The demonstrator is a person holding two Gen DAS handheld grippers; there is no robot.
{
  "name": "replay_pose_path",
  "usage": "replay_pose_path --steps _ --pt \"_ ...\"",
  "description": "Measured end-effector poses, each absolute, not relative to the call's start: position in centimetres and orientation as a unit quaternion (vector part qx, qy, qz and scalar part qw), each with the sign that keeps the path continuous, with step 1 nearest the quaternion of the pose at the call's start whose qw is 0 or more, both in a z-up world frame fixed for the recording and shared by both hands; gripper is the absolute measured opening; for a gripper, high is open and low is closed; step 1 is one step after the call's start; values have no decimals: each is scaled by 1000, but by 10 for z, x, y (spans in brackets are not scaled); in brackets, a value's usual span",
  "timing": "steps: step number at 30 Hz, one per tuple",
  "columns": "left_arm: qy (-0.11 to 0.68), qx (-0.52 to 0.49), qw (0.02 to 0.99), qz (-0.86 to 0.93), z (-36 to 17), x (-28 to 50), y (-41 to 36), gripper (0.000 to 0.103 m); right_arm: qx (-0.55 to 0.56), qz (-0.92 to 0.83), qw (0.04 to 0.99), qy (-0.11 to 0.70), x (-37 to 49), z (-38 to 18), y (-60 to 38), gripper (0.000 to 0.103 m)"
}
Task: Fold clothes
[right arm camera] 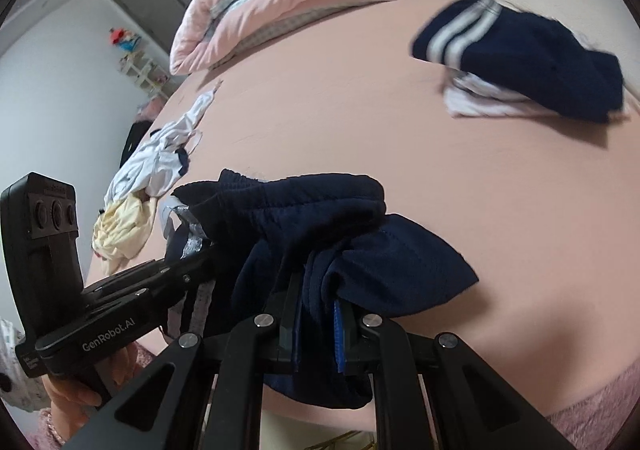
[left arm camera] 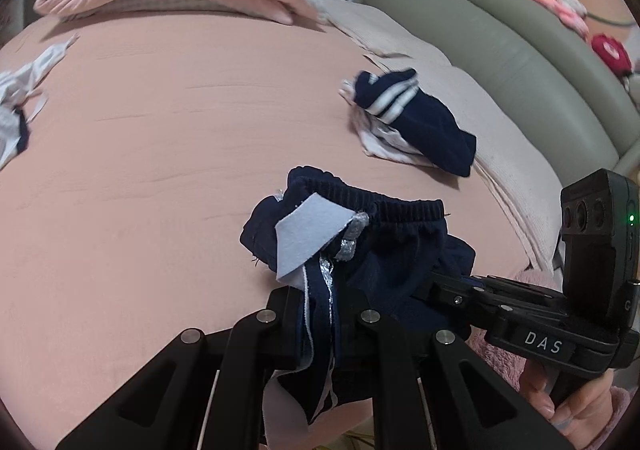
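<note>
Both your left gripper (left arm camera: 320, 314) and right gripper (right arm camera: 318, 324) pinch the navy shorts (left arm camera: 384, 246) above the bed (left arm camera: 160, 138), fingers seemingly clamped; next, spread it flat

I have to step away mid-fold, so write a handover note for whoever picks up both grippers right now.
Left gripper: shut on the navy shorts, at the side with the white and silver stripe.
Right gripper: shut on the same shorts, on bunched navy fabric.
The shorts hang crumpled between the two grippers just above the pink bed sheet, elastic waistband away from the cameras.
Done: a folded navy garment with white stripes lies on folded white cloth farther up the bed.
Left: spread and fold the shorts, then the loose white garment and the yellow one at the left edge.
</note>
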State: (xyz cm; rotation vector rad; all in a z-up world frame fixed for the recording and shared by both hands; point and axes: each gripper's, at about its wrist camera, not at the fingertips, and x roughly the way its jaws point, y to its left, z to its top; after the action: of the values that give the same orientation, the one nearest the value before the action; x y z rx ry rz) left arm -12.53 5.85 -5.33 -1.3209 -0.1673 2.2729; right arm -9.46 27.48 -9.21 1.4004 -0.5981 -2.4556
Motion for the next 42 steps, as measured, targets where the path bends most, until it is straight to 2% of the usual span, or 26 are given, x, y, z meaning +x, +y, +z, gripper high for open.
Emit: replay_pose_path --steps 9,15,22,28,36,40,42 --pt "-41 -493 276 824 -47 -140 104 8 470 -840 105 -251 -95 -85 323 10" --pt "-25 -472 307 826 -26 -168 147 8 460 -852 88 -234 -105 -63 355 10" --pt "11 -429 354 831 13 -220 217 8 430 -873 58 -223 -138 -29 413 10" --pt "29 -412 373 831 31 -272 260 8 395 -885 28 -245 -169 -9 469 10" --pt "16 -445 352 823 -8 -331 273 9 394 -892 8 -223 -213 -20 499 10" --pt "-16 -477 338 811 -46 -363 271 11 424 -883 -4 -203 -234 -62 508 11" --pt "-32 -501 342 794 -64 -375 270 16 455 -862 -3 -223 -240 -88 517 17"
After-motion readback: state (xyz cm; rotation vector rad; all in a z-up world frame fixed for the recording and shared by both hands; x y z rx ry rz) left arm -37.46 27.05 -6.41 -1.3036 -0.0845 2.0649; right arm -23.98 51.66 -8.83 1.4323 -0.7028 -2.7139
